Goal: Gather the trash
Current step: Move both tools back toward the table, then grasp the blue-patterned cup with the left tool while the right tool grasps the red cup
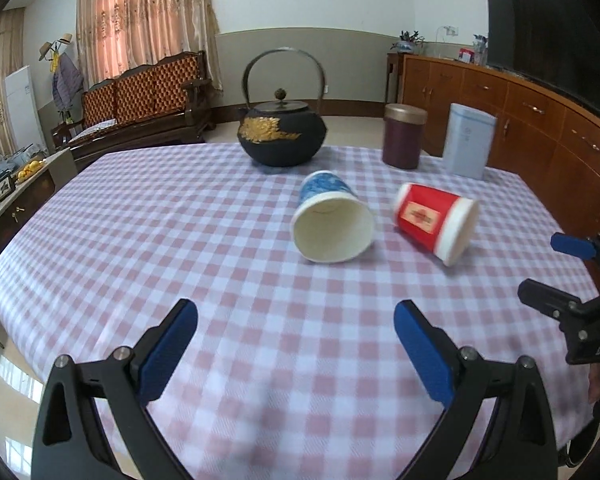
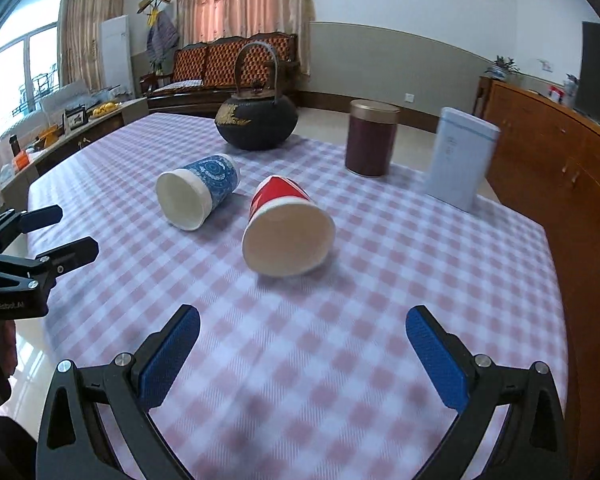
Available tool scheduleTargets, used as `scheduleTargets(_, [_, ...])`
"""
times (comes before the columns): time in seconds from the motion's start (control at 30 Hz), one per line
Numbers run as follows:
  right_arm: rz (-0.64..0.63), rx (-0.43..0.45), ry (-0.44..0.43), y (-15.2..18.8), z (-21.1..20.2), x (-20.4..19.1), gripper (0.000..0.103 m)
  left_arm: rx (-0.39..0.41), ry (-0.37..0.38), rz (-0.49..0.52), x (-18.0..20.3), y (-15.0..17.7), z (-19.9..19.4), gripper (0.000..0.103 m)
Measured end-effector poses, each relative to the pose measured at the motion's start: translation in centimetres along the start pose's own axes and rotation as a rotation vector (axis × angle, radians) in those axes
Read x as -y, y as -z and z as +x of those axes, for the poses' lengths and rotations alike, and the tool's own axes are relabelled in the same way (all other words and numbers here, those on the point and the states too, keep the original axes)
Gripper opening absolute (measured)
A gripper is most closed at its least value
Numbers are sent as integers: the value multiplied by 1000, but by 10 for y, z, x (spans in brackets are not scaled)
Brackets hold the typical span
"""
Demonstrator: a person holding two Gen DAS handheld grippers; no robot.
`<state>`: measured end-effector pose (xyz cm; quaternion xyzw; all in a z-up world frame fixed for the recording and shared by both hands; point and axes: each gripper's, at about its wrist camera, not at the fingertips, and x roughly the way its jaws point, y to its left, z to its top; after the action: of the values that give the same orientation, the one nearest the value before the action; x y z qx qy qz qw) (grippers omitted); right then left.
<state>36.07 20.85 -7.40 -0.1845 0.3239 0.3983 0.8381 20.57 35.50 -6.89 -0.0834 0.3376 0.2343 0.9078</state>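
Note:
Two paper cups lie on their sides on the checked tablecloth (image 1: 180, 240). The blue cup (image 1: 332, 216) (image 2: 198, 190) points its mouth toward me in the left wrist view. To its right rests the red cup (image 1: 436, 222) (image 2: 288, 226), whose mouth faces the right wrist camera. My left gripper (image 1: 296, 320) is open above the cloth, short of the blue cup, nothing between its blue pads. My right gripper (image 2: 302, 326) is open too, just short of the red cup. Each gripper shows at the edge of the other's view, the right (image 1: 540, 268) and the left (image 2: 70, 232).
A black iron teapot (image 1: 282, 134) (image 2: 256, 120) with gold decoration stands at the far side of the table. Right of it are a maroon canister (image 1: 403, 136) (image 2: 372, 138) and a pale blue box (image 1: 469, 140) (image 2: 462, 156). A wooden sideboard (image 1: 540, 128) runs along the right, past the table's edge.

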Motion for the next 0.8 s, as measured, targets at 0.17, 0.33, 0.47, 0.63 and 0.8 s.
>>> scheduleTargets(0.17, [-39,-8,-33,-21,34,-4,103,-11,-12,-20,-18,-4,13,99])
scheduleTargets(0.33, [-68,-16,-21,-38,61,-7,103,-25,-5,-27,-20,-12,29,99])
scheduleTargets(0.47, [-31,-46,-66,-45,75,1,70,-28,10,-31,-13,-16,37,99])
scheduleTargets(0.63, [-19,-37,-19,-45,71,4,69,-27,27,-18,4,-21,43,99])
scheduleTargets(0.8, [31,-39,36,-48,72,18,68,-41,42,-9,20,-33,55,99])
